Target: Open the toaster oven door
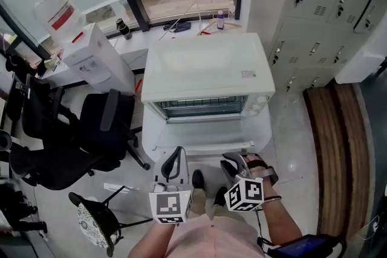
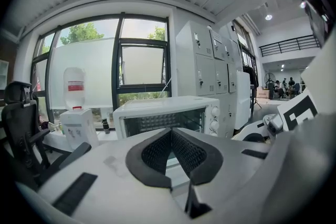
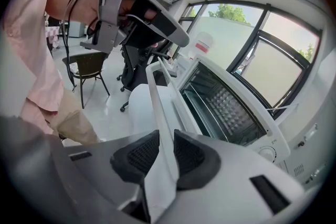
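The toaster oven [image 1: 205,66] has a smooth white painted skin with a soft sheen, and its handle [image 3: 160,107] is the same smooth white, while inside I see a bare wire rack [image 1: 199,107] and a dimpled metal back wall [image 3: 226,105]. The left claw [image 2: 171,134] and the right claw [image 3: 167,141] are both matt pale-grey plastic, and their pads [image 2: 155,152] are black, rubbery and finely gridded. The floor [image 1: 290,130] is pale and glossy, the lockers [image 1: 314,15] are grey painted metal, and the chair [image 1: 91,124] is black cloth.
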Demonstrator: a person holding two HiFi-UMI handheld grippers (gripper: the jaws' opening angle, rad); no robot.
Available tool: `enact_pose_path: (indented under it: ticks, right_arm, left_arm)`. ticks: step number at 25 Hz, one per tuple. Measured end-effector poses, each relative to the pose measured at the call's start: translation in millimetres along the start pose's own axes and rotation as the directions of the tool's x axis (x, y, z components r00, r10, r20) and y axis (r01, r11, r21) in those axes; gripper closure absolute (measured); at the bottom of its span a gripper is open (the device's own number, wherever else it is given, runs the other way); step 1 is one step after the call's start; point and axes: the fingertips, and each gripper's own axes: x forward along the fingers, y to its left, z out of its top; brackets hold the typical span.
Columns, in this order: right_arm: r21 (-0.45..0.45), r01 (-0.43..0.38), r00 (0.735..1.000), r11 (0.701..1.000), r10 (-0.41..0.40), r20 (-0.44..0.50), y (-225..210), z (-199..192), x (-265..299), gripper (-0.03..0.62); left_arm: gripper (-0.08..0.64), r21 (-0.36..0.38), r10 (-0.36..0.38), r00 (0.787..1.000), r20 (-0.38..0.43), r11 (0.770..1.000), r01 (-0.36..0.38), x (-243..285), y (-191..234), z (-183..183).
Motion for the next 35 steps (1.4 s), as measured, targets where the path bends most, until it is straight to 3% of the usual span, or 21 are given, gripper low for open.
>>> enact_pose_path:
  ticks: [6, 12, 20, 35]
  right_arm:
    - [0.005, -0.011, 1.0, 1.0, 0.011, 0.018, 7.0, -4.3, 1.1, 0.503]
    - [0.003, -0.01, 1.0, 1.0, 0.01, 0.016, 14.7, -6.8, 1.4, 0.505]
    - [0.008, 0.028, 1.0, 1.0, -0.028, -0.001, 18.2, -9.6, 5.2, 0.503]
    - [0.023, 0.041, 0.998, 0.999, -0.039, -0.056, 38.3, -20.1, 12.3, 0.499]
  left_arm:
    - [0.546, -0.065, 0.039, 0.999, -0.019, 0.997, -0.04, -7.7, 2.1, -12.4]
    - [0.546, -0.054, 0.057, 0.998, -0.018, 0.997, -0.057, -12.6, 10.7, -13.1]
    - [0.546, -0.04, 0.028, 0.999, -0.029, 0.999, -0.029, -7.1, 18.5, -32.4]
    - [0.546, -0.073, 0.019, 0.988, -0.156, 0.997, -0.031, 9.9, 33.9, -102.6]
